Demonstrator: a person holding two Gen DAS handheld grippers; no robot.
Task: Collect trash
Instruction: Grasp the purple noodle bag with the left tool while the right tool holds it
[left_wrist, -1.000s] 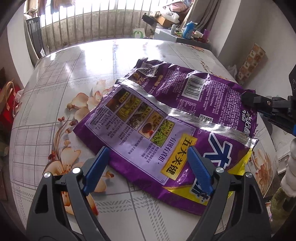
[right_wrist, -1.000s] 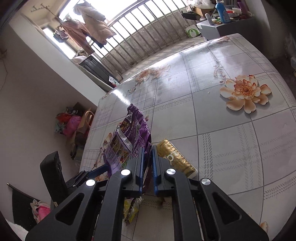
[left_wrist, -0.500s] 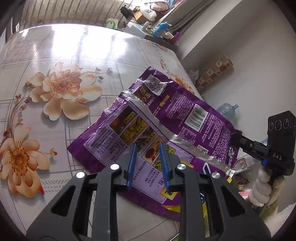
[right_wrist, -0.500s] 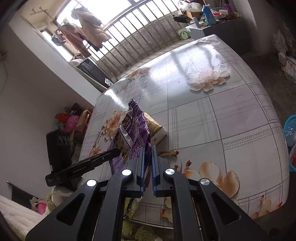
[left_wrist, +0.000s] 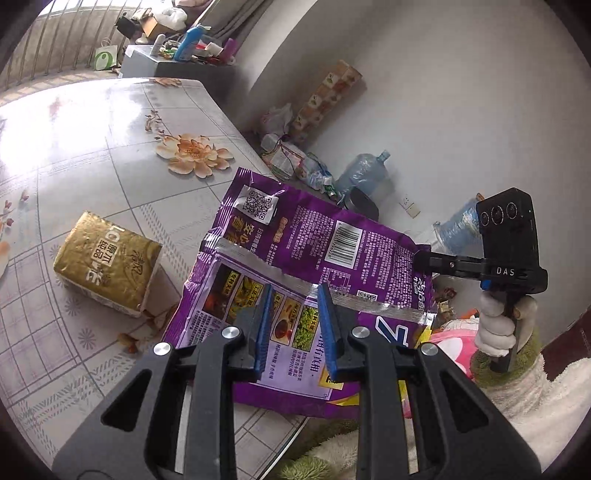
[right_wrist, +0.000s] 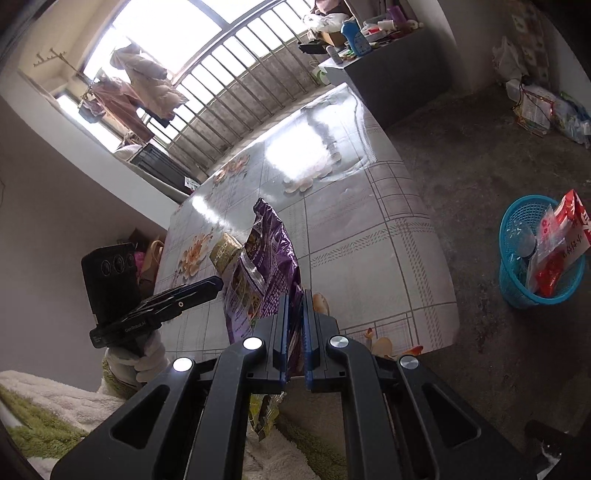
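Note:
A large purple snack bag (left_wrist: 314, 266) hangs lifted past the table's near edge. My right gripper (right_wrist: 294, 328) is shut on the purple bag (right_wrist: 271, 266) and holds it up by one edge; in the left wrist view it (left_wrist: 424, 260) pinches the bag's right side. My left gripper (left_wrist: 295, 325) hovers in front of the bag with a narrow gap between its blue pads, holding nothing. A gold packet (left_wrist: 107, 264) lies on the flowered table (left_wrist: 92, 155) to the left, also seen behind the bag in the right wrist view (right_wrist: 225, 253).
A blue mesh basket (right_wrist: 517, 266) with red and white wrappers stands on the floor right of the table (right_wrist: 369, 240). Water jugs (left_wrist: 364, 173), bags and a box lie by the wall. A cluttered cabinet (right_wrist: 388, 70) stands at the far end. A fluffy blanket (left_wrist: 535, 398) is close below.
The right gripper has lifted the purple bag off the table and carried it over the near edge. The left gripper has closed to a narrow gap and turned right. The gold packet is uncovered.

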